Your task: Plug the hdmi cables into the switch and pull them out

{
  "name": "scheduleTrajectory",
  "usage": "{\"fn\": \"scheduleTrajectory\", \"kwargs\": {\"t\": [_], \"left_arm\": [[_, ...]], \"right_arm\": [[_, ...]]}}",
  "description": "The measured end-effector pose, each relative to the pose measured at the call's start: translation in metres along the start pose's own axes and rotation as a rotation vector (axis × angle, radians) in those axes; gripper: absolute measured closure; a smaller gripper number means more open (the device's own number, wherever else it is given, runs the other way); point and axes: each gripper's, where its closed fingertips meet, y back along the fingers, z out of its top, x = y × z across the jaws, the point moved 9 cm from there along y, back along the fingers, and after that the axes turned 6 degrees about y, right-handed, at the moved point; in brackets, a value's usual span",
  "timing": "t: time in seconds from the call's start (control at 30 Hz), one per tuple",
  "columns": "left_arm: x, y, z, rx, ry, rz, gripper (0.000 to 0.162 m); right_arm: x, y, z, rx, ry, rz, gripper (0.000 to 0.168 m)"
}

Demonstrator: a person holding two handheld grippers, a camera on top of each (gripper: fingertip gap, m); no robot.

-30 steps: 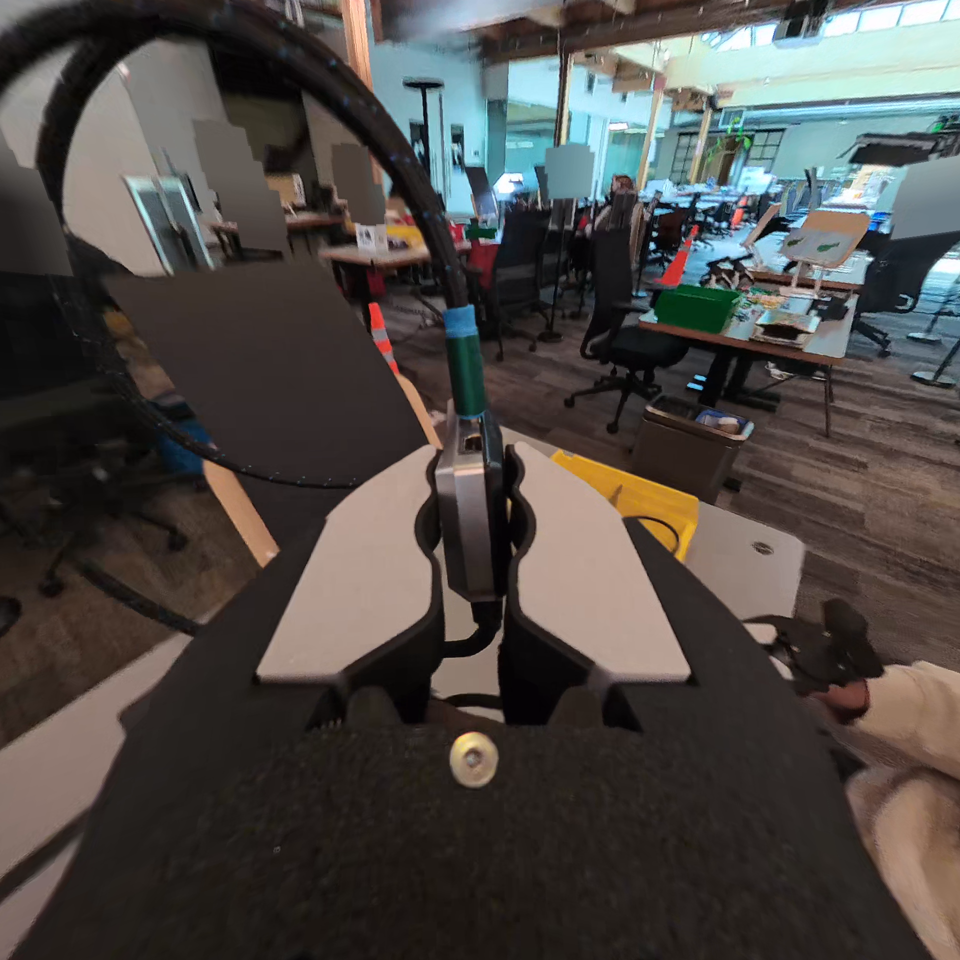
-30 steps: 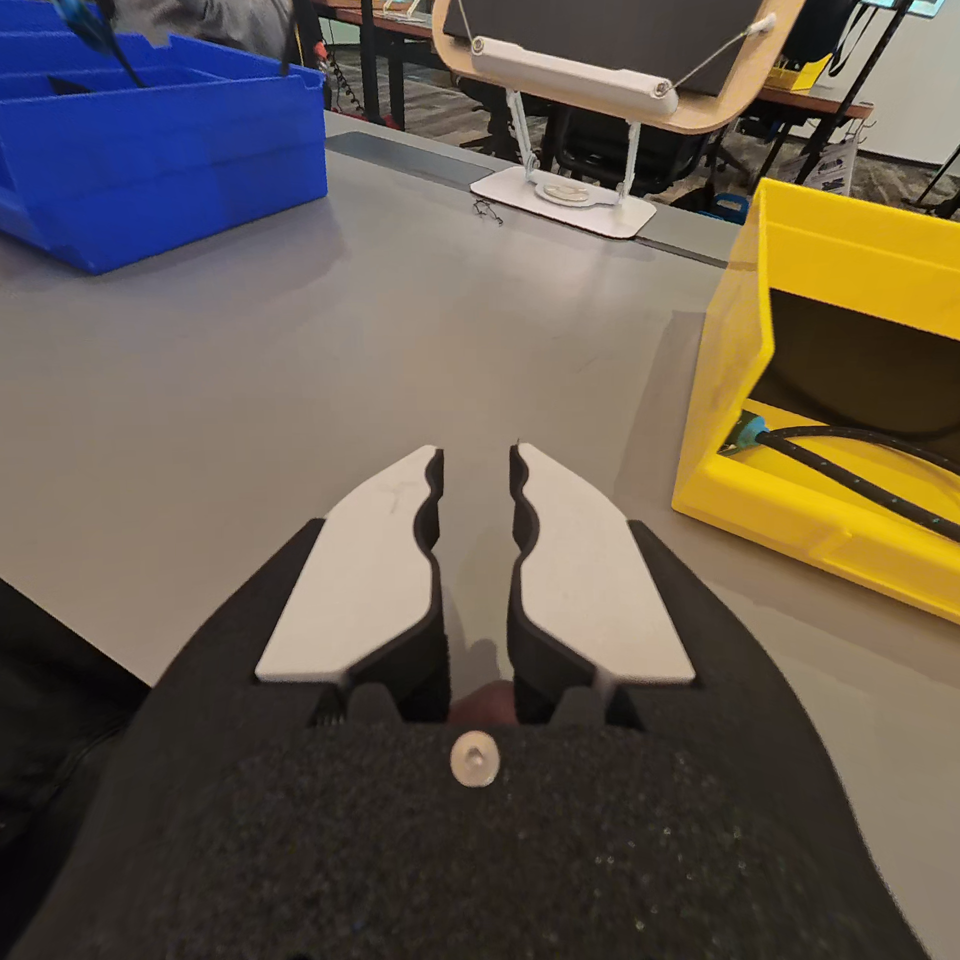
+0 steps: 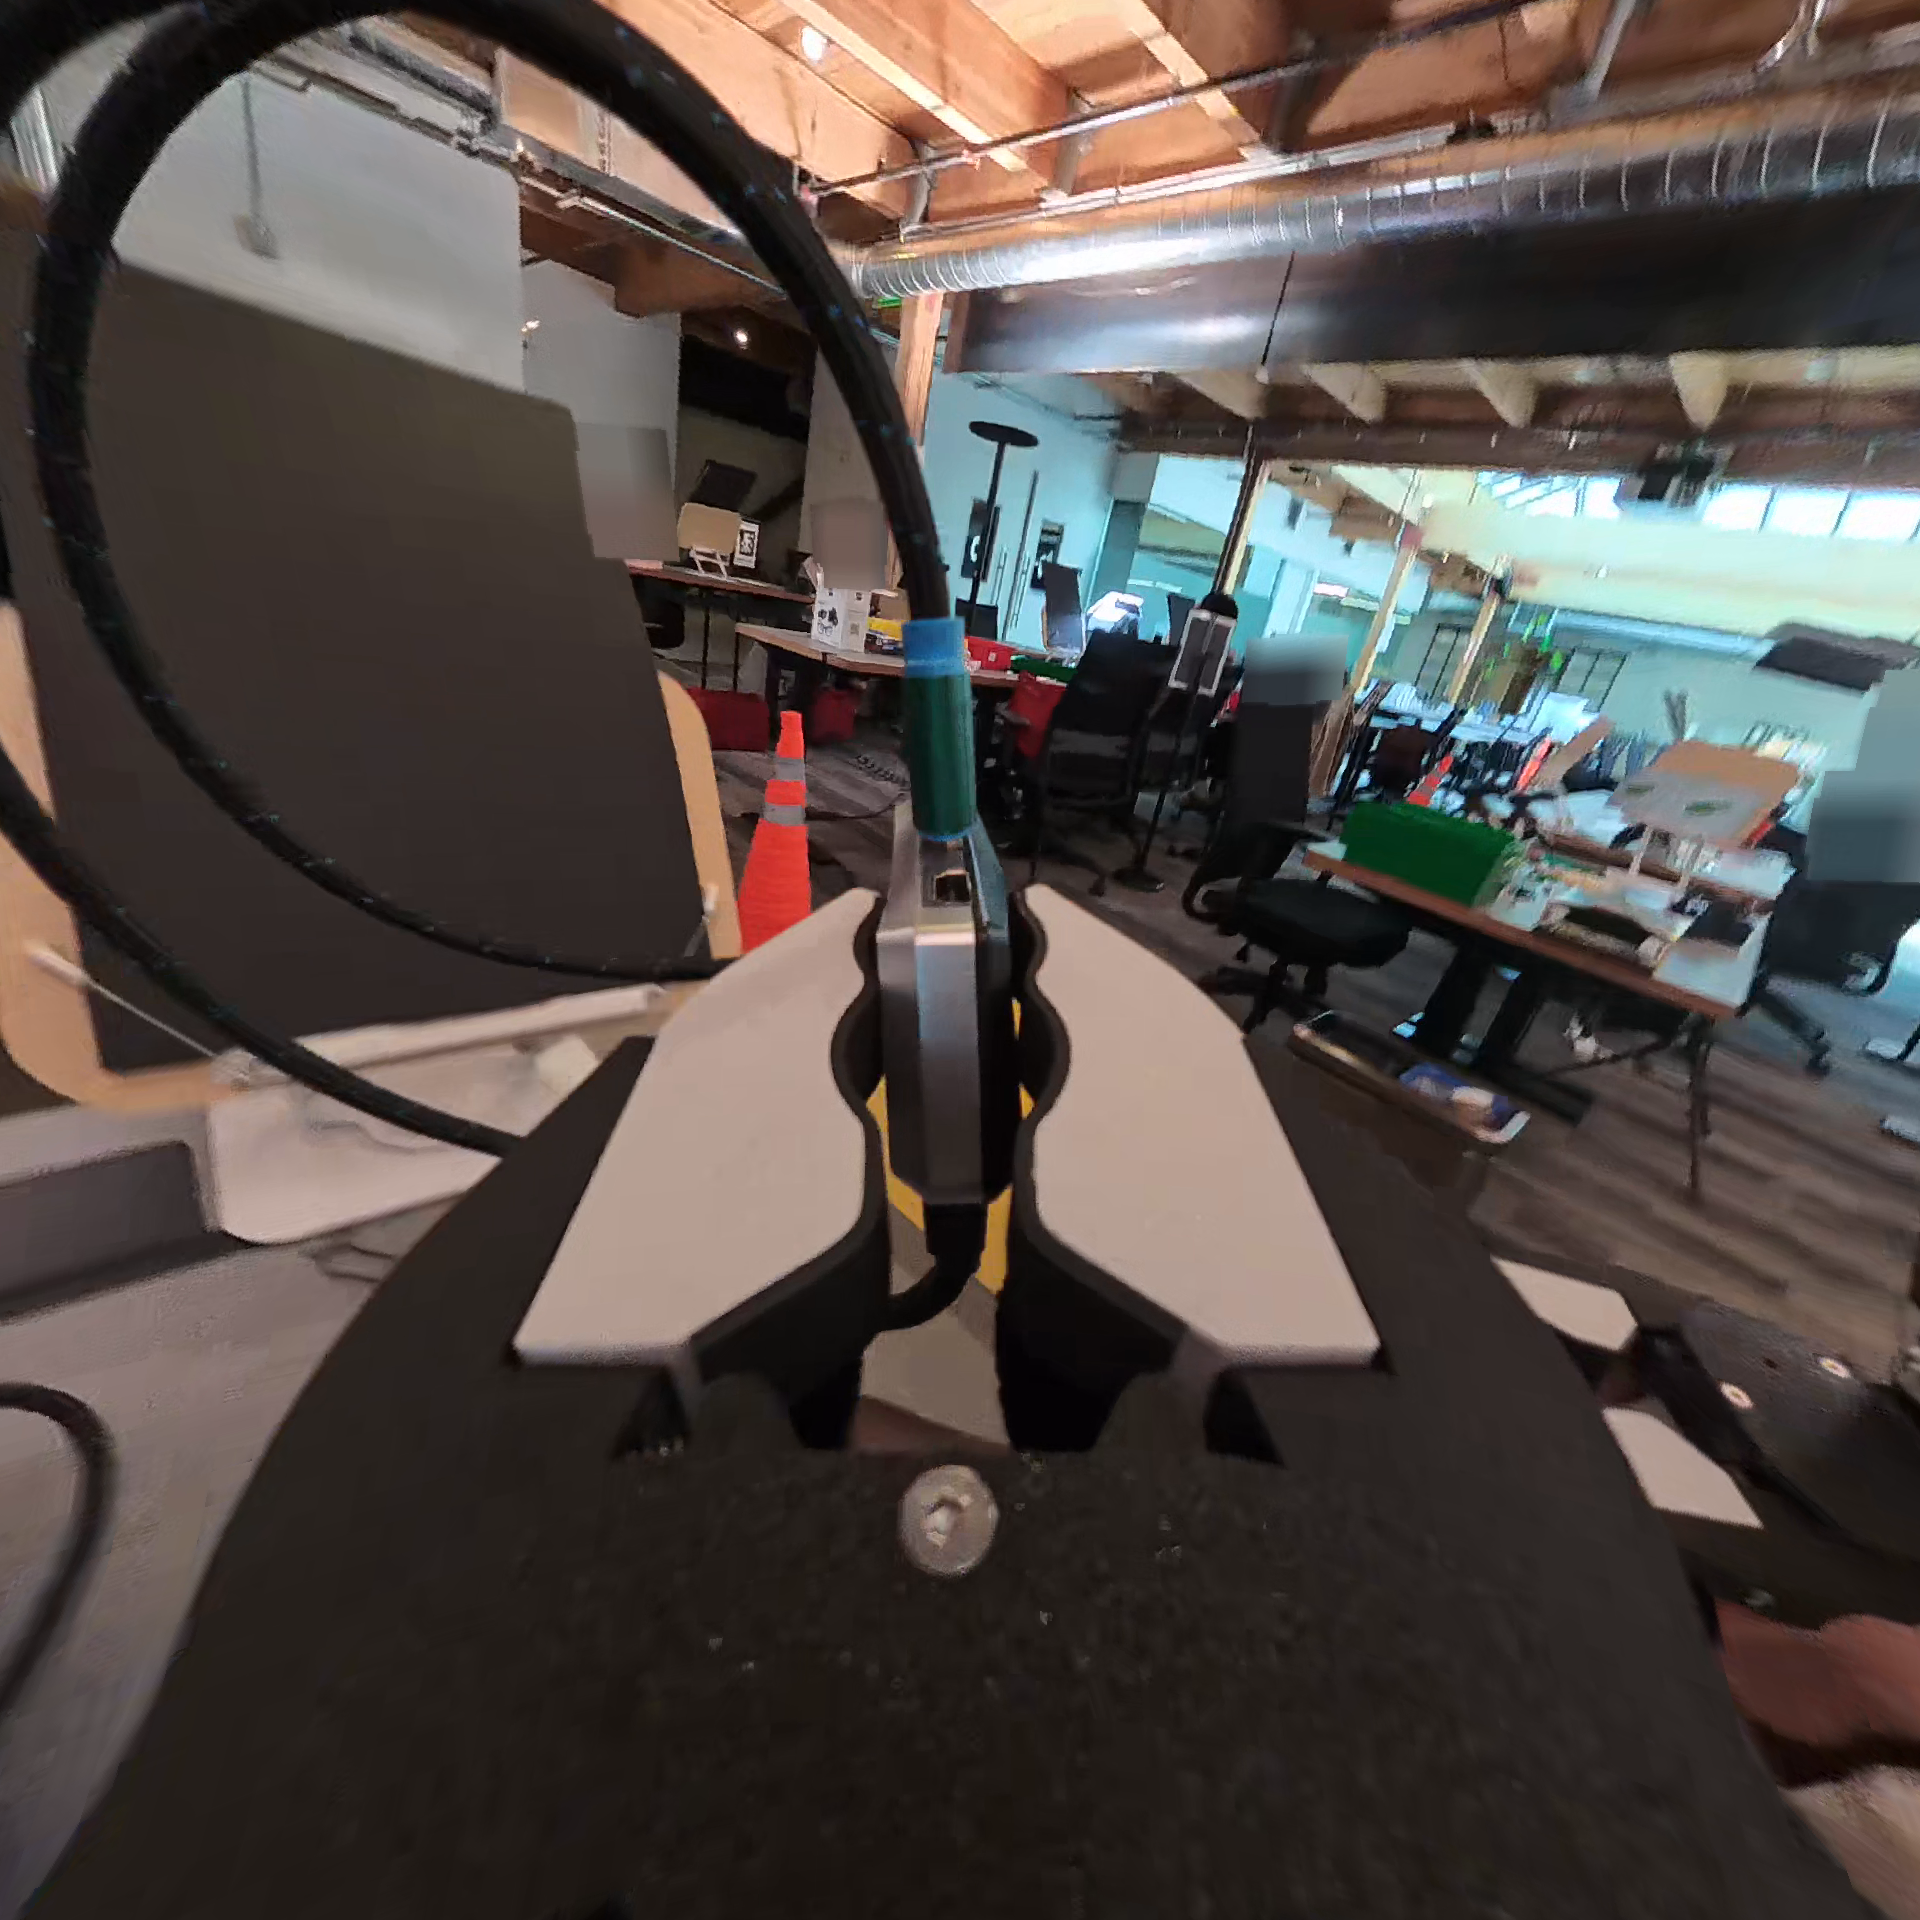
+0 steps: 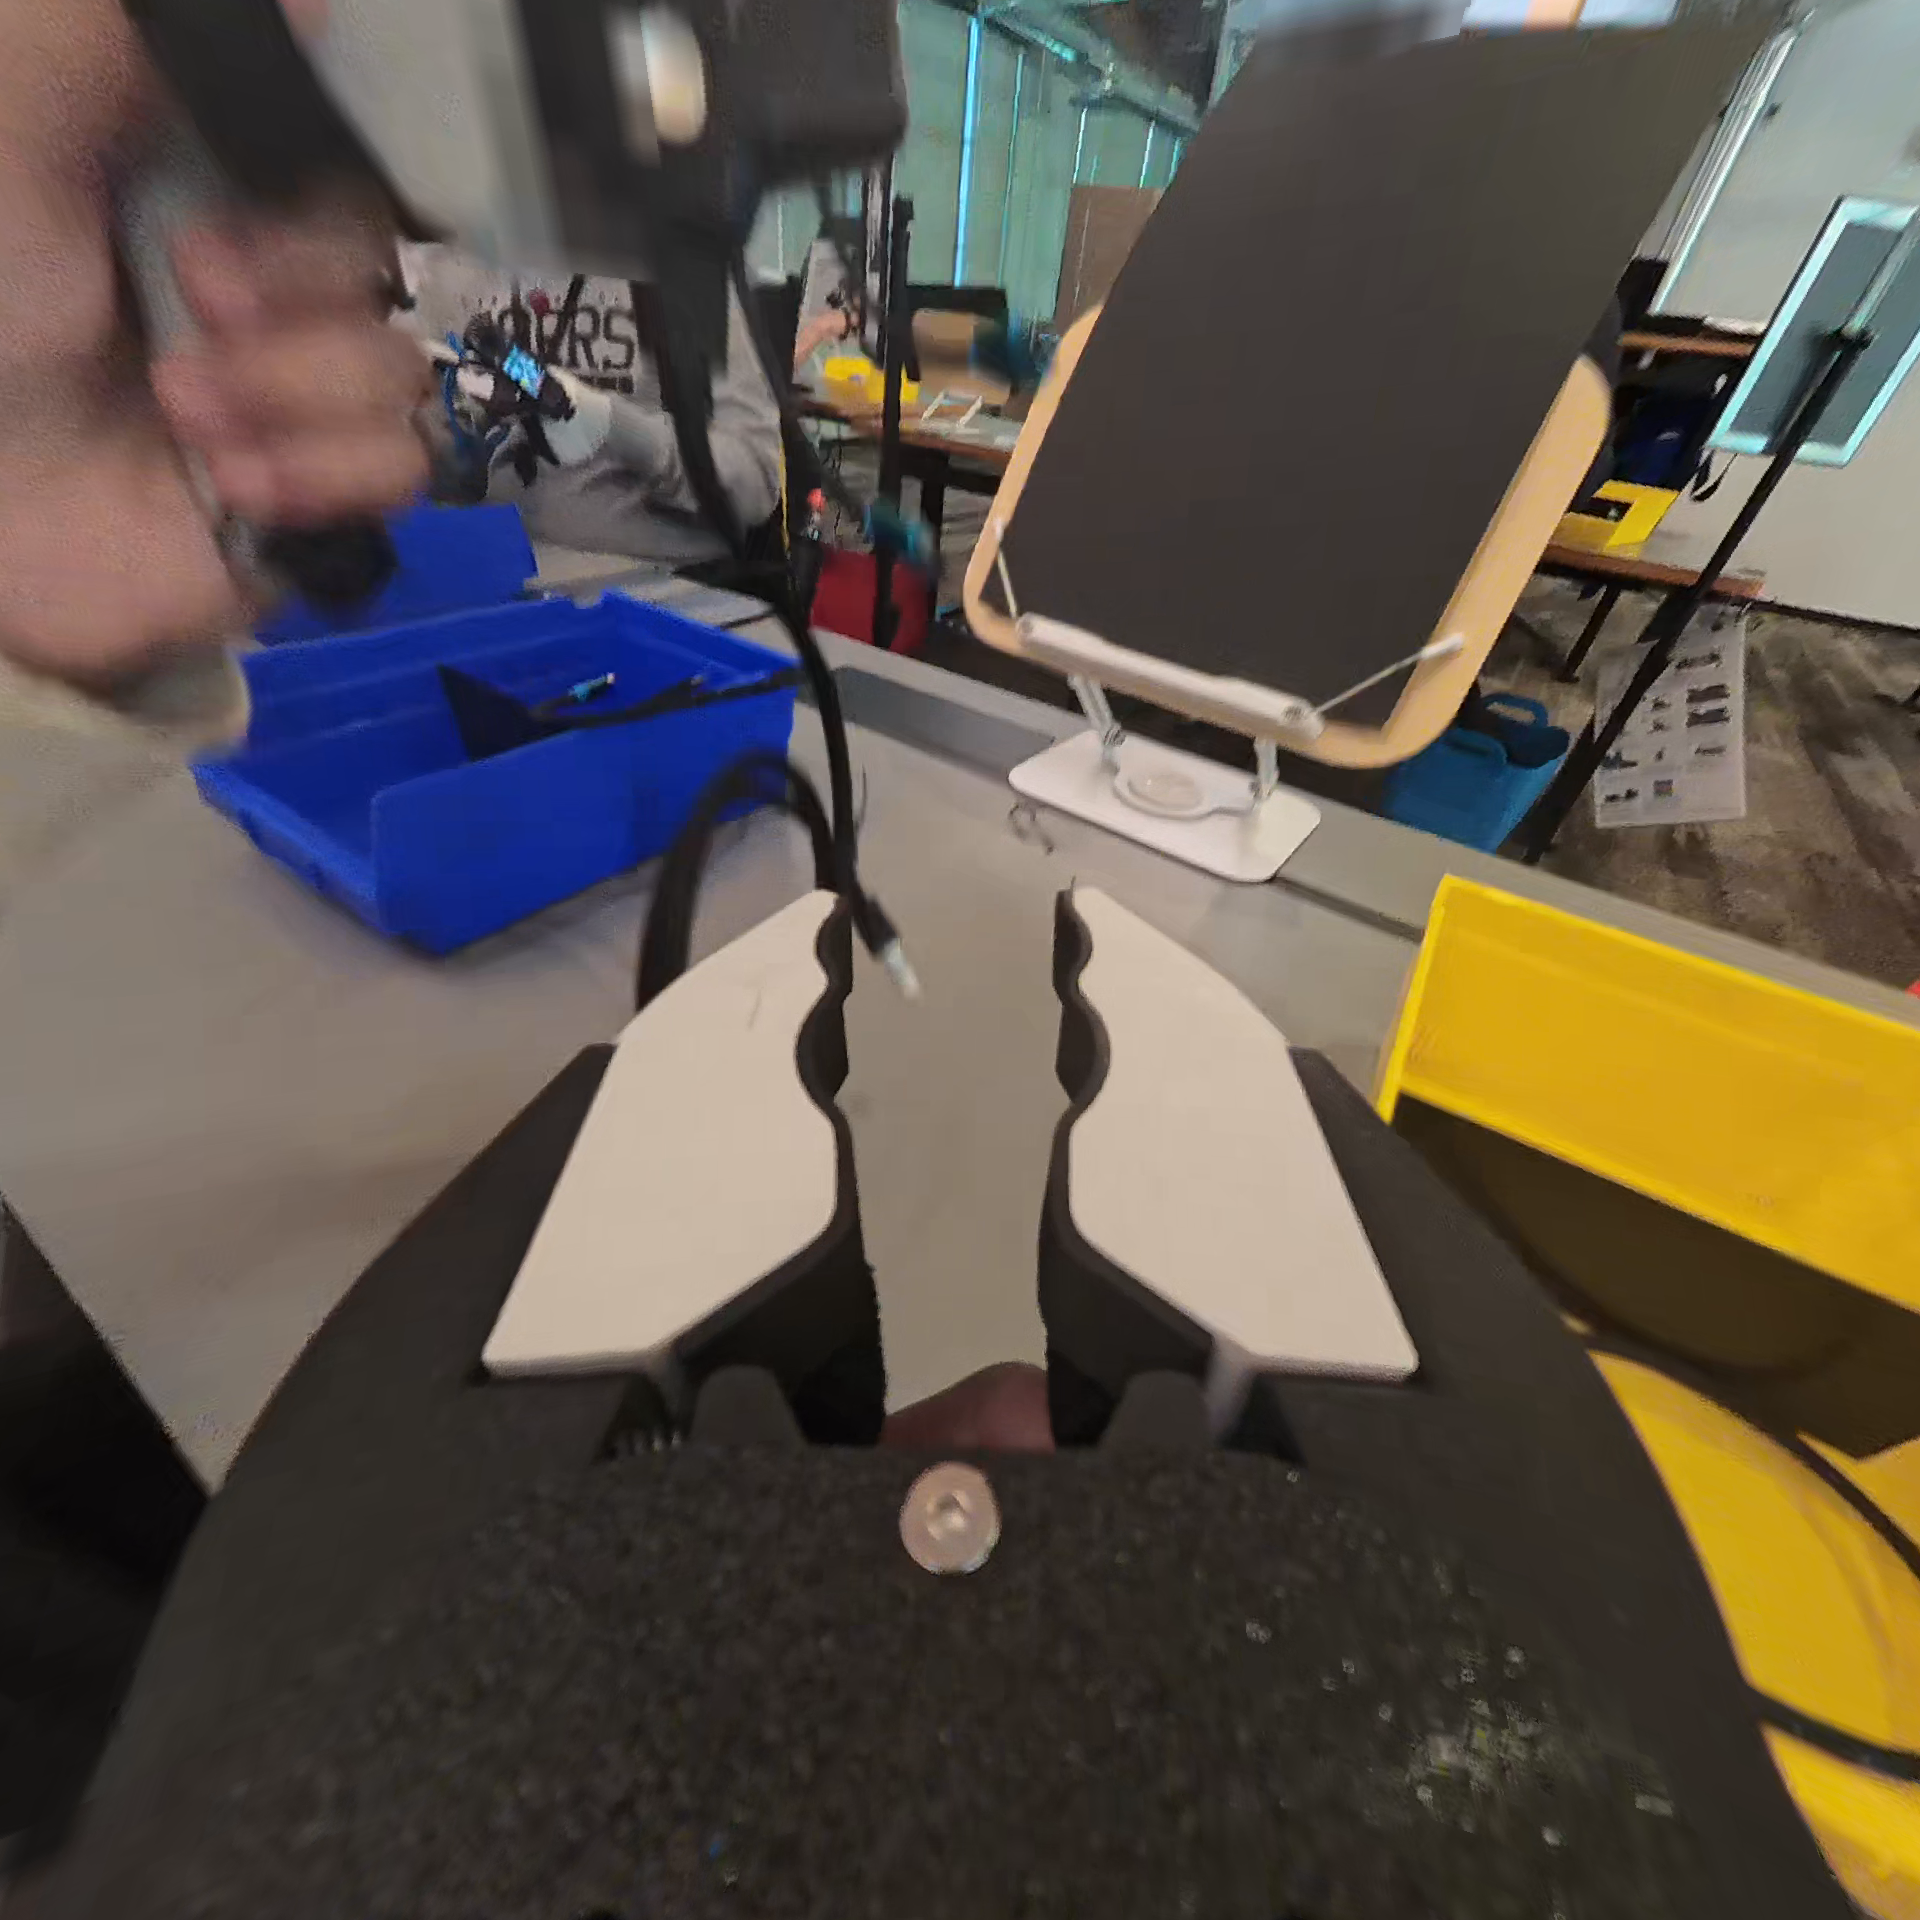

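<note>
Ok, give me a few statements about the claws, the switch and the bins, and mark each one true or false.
1. The left claw grips the slim grey metal switch. True.
2. A black braided cable with a green plug is plugged into the switch's top. True.
3. The right claw is clamped on a cable. False: it is open and holds nothing.
4. The blue plastic bin lies right of the yellow plastic bin. False: it lies left.
5. A thin black cable end dangles near the right claw. True.

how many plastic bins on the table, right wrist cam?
2. A blue bin sits far left on the table, with cables inside. A yellow bin is at the right edge, partly cut off. More may be out of frame.
</note>
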Motion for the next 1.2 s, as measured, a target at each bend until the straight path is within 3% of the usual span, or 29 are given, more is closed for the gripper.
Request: {"fn": "scheduleTrajectory", "kwargs": {"t": [0.17,0.3,0.47,0.67,0.8,0.93,1.1,1.2], "left_arm": [[-0.004,-0.008,-0.047,0.161,0.126,-0.162,0.141],[0.002,0.008,-0.057,0.262,0.142,-0.467,0.142],[0.024,0.026,-0.056,0.446,0.244,-0.716,0.141],[0.046,0.032,-0.071,0.663,0.29,-0.794,0.141],[0.05,0.034,-0.081,0.811,0.231,-0.843,0.141],[0.053,0.019,-0.08,0.962,0.193,-0.908,0.141],[0.053,-0.006,-0.077,1.137,0.112,-0.939,0.141],[0.058,-0.021,-0.076,1.18,0.018,-0.848,0.14]], "right_arm": [[0.009,-0.03,0.013,-0.007,0.024,0.1,0.125],[0.006,-0.044,0.02,-0.056,-0.027,0.207,0.125],[0.008,-0.05,0.025,-0.063,-0.108,0.569,0.123],[0.018,-0.057,0.04,-0.148,-0.142,0.777,0.124],[0.006,-0.062,0.042,-0.094,-0.093,0.753,0.126],[0.009,-0.064,0.033,0.014,-0.033,0.854,0.124],[0.009,-0.076,0.016,0.027,-0.059,0.768,0.143],[0.003,-0.081,0.009,0.052,-0.102,0.73,0.151]]}}
